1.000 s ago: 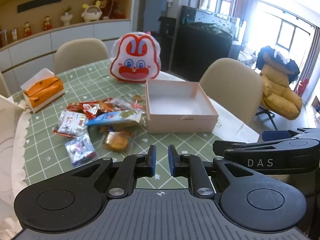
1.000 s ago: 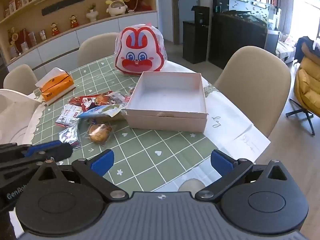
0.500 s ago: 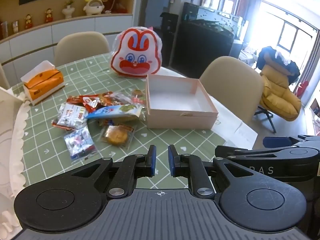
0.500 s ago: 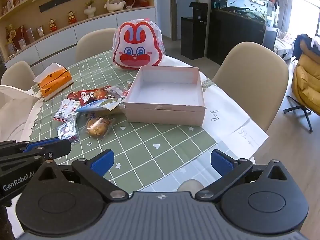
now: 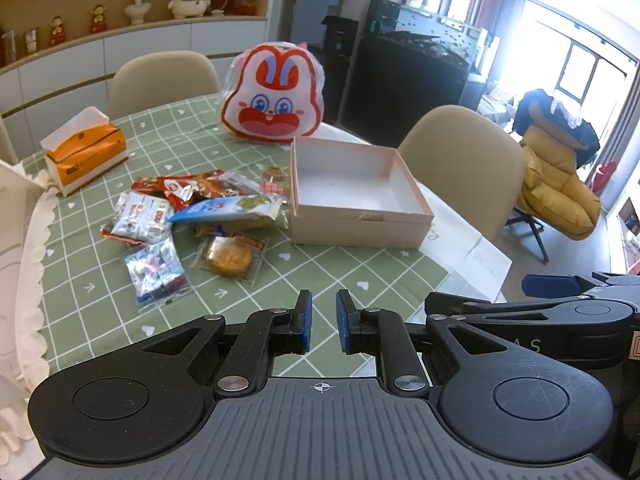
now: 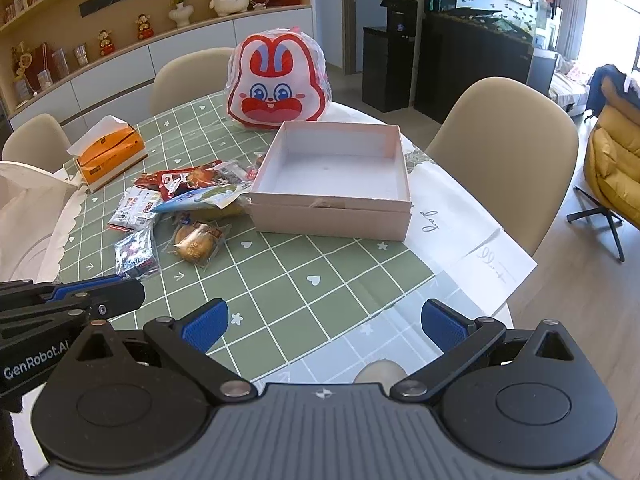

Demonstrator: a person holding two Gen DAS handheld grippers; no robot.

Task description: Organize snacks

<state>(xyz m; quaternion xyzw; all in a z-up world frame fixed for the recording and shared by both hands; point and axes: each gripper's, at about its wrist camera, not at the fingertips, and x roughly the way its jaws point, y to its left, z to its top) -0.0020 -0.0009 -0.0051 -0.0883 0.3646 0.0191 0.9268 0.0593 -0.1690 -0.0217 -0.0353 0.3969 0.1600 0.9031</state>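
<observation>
An open, empty pink box (image 5: 356, 188) (image 6: 336, 176) stands on the green checked tablecloth. Left of it lies a pile of snack packets (image 5: 192, 208) (image 6: 176, 200): a blue-and-white pack (image 5: 228, 206), a round golden pastry in clear wrap (image 5: 231, 258) (image 6: 195, 242), red packs and small clear packs. My left gripper (image 5: 321, 322) hovers near the table's front edge, its jaws nearly together with nothing between them. My right gripper (image 6: 324, 322) is wide open and empty, to the right of the left one.
A red-and-white rabbit-face bag (image 5: 272, 104) stands behind the box. An orange tissue box (image 5: 84, 152) sits far left. Beige chairs (image 5: 464, 160) ring the table. White paper (image 6: 480, 248) hangs over the right table edge.
Both grippers have moved slightly forward and up over the table, so the box and snacks look closer. The jaws have not changed.
</observation>
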